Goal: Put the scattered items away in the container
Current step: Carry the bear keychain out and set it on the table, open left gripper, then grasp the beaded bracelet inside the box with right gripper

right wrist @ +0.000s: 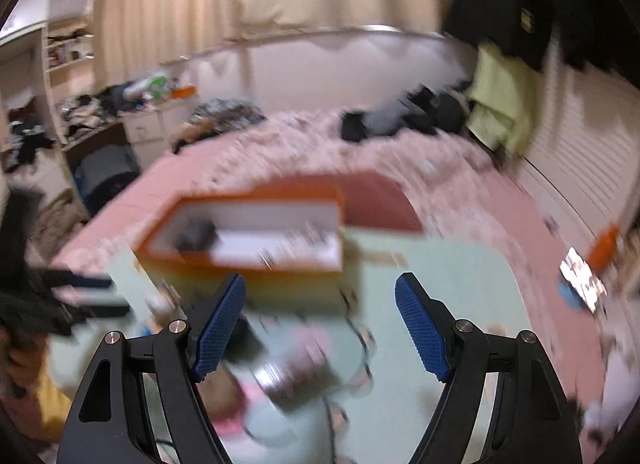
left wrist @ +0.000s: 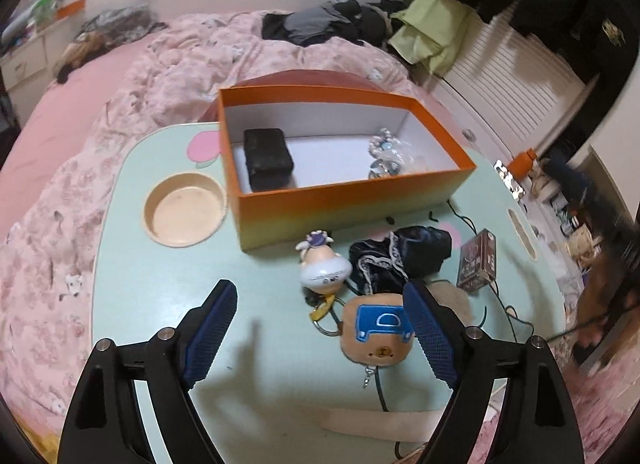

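An orange box [left wrist: 348, 200] stands open on the mint table [left wrist: 160, 284], with a black case [left wrist: 267, 158] and a glittery clear item [left wrist: 384, 156] inside it. In front of the box lie a white figurine [left wrist: 324, 264], a black lace cloth [left wrist: 400, 256], a small brown box [left wrist: 478, 260] and a bear plush keychain [left wrist: 378, 328]. My left gripper [left wrist: 320, 288] hovers open above the table, the plush beside its right finger and untouched. The right wrist view is blurred: my right gripper [right wrist: 320, 278] is open and empty, above the table before the orange box [right wrist: 256, 264].
A round cup recess [left wrist: 184, 208] sits left of the box. A thin black cable [left wrist: 508, 312] runs over the table's right side. The table rests on a bed with a pink quilt [left wrist: 80, 184]. A phone [right wrist: 580, 280] lies on the bed at the right.
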### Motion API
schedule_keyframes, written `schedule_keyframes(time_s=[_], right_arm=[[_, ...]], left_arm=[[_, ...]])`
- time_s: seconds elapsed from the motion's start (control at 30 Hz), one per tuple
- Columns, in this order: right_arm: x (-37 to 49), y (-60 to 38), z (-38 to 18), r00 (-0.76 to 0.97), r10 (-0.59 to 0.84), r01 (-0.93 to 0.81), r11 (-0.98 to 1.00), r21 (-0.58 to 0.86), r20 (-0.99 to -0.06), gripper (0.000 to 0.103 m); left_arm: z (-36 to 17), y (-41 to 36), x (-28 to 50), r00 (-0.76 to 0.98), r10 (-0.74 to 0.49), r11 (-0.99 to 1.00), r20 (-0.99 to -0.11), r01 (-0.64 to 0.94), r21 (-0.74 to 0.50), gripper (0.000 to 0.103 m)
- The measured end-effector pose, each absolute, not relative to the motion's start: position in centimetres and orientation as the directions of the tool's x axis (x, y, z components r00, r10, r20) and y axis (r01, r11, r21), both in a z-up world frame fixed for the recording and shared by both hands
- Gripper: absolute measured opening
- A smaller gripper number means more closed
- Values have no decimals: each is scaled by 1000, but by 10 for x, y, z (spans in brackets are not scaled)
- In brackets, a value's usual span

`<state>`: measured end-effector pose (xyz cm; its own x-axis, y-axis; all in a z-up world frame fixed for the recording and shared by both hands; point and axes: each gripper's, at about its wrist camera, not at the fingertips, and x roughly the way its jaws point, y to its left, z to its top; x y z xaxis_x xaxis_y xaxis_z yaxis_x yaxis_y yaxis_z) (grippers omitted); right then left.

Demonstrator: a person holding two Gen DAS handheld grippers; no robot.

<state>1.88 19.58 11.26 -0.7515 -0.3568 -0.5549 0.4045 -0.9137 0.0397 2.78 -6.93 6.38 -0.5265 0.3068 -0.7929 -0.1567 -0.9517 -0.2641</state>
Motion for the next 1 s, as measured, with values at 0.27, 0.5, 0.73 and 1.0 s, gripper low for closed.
schedule_keyframes(time_s=[0.27,0.5,0.73,1.0], right_arm=[[-80,119,141,-623,-304,499,-864,-66,-721,47],[-146,97,65,-404,-158,443,-895,-42,-901,25],[-166,87,34,-335,-47,402,-911,-98,-941,26],[-180,83,20,-294,81,323,-929,-179,-952,45]], left_arm=[[66,-83,27,-543,320,-947,-777,-145,-288,85],[63,-84,27,-533,332,-942,-778,-139,-307,85],[62,-77,29,-526,342,-939,-779,-160,-305,85],[62,-75,29,-524,348,-937,-777,-165,-308,85]])
